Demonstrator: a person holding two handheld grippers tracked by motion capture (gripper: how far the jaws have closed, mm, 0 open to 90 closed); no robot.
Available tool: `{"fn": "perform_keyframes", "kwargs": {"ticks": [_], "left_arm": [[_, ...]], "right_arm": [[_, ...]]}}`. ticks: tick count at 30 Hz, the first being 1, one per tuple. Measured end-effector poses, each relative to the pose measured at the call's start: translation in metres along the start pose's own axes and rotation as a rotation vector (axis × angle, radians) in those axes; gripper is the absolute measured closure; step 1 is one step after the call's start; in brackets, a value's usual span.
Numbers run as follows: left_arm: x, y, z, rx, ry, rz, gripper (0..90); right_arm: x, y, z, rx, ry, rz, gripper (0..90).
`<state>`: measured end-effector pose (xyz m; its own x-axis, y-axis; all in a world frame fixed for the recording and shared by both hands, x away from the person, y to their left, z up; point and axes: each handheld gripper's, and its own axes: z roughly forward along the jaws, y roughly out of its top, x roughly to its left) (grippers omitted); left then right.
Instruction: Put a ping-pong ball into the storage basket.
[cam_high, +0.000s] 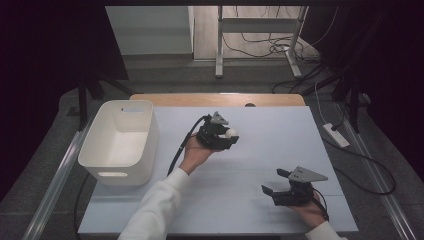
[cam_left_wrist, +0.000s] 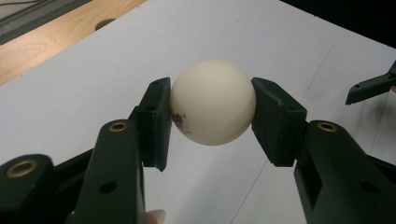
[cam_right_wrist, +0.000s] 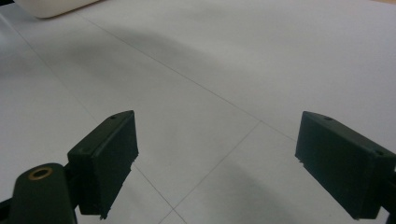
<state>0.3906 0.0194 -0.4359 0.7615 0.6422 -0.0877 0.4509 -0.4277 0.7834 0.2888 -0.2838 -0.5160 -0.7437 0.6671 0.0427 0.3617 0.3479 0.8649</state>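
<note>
The left claw is clenched on a white ball, held above the middle of the white desk, to the right of the white bin. The right claw rests near the desk's front right, jaws spread wide with nothing between them

White bin at the table's left edge, power strip on the floor.
</note>
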Motion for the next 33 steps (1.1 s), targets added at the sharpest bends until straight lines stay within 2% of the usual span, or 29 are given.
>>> {"fn": "perform_keyframes", "kwargs": {"ticks": [23, 33], "left_arm": [[-0.0021, -0.0008, 0.0014, -0.002, -0.004, -0.005, 50.6], [-0.0015, 0.0013, -0.0012, -0.017, -0.005, -0.005, 50.6]], "right_arm": [[-0.0006, -0.0006, 0.0005, 0.009, -0.007, 0.002, 12.9], [-0.0007, -0.0003, -0.0001, 0.004, -0.006, 0.004, 12.9]]}}
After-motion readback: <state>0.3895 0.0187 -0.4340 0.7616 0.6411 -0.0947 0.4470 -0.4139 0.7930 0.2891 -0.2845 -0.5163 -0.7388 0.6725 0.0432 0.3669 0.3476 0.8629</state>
